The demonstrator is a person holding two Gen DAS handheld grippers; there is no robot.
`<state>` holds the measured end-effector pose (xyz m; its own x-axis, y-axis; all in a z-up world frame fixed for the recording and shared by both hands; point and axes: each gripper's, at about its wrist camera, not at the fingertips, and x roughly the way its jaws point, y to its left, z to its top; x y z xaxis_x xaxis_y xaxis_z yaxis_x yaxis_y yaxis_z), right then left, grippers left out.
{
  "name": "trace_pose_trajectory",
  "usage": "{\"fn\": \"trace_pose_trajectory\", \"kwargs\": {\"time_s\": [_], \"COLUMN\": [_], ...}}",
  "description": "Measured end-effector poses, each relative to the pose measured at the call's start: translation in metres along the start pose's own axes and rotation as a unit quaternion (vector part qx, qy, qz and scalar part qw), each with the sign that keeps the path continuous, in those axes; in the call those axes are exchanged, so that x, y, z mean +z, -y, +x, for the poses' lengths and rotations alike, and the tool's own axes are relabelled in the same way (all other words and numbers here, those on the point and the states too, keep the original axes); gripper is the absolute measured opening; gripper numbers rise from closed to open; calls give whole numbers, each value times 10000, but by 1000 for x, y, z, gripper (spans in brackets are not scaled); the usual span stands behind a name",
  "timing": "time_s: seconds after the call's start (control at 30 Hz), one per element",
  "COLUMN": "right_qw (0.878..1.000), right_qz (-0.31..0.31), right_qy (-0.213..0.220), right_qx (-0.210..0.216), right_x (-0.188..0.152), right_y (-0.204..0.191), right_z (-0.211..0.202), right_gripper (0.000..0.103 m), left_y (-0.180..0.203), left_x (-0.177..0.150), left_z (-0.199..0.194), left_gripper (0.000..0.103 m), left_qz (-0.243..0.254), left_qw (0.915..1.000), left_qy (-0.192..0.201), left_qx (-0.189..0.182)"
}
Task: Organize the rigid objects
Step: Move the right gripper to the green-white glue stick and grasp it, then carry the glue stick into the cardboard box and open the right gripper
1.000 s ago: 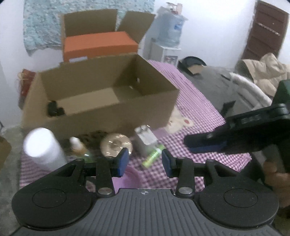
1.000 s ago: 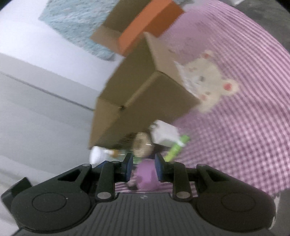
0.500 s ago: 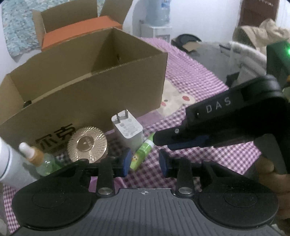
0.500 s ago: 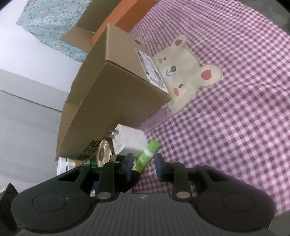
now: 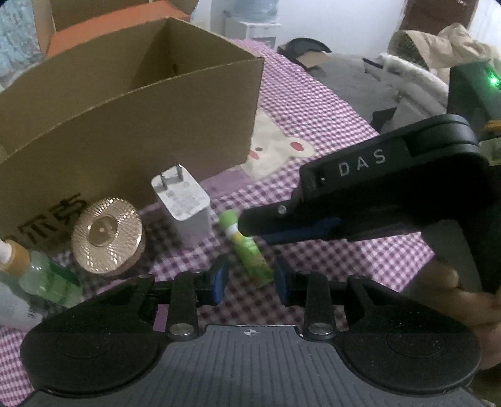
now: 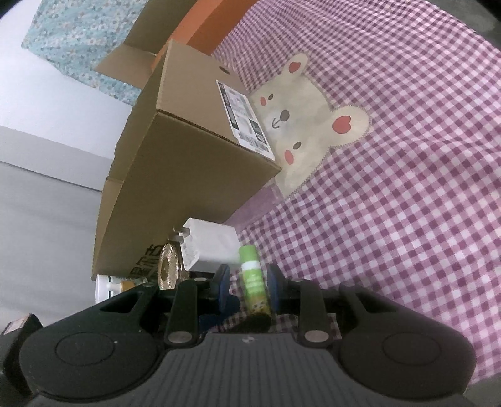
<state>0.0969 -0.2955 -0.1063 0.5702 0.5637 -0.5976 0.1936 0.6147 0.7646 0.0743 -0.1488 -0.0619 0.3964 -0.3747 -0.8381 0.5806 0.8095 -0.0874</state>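
A green tube lies on the purple checked cloth in front of an open cardboard box. My left gripper is open, its pads on either side of the tube's near end. My right gripper is open too, with the tube lying between its pads; its arm shows in the left wrist view, its tip over the tube's cap. A white charger, a round gold compact and a small green bottle lie left of the tube.
A second cardboard box with an orange lid stands behind the first. A bear patch is sewn on the cloth right of the box. Grey bedding and clothes lie at the far right.
Both grippers have moved down and closer to the objects in front of the box. The green tube now lies between the pads of both grippers.
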Motion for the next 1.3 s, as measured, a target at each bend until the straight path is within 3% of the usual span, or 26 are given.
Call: {"fn": "trace_pose_trajectory", "kwargs": {"time_s": [0.47,0.77,1.3], "right_qw": [9989,9996,9957], "right_qz": [-462,-234,-580], "right_qy": [-3,127,724], "right_qx": [-108,17,52], "right_x": [-1,-11,-29], "right_y": [-19,-12,-38], "right_z": [20,16,-54], "right_gripper": [26,23,22], "left_y": [-6,0,32], "left_x": [12,9,8], "left_z": [16,10,-45], "left_gripper": [31,31,31], "left_qz": [-144,-79,144], "left_qw": [9999,9999,9980], "left_qy": [-68,-45,574], "left_qx": [-49,-59,-223]}}
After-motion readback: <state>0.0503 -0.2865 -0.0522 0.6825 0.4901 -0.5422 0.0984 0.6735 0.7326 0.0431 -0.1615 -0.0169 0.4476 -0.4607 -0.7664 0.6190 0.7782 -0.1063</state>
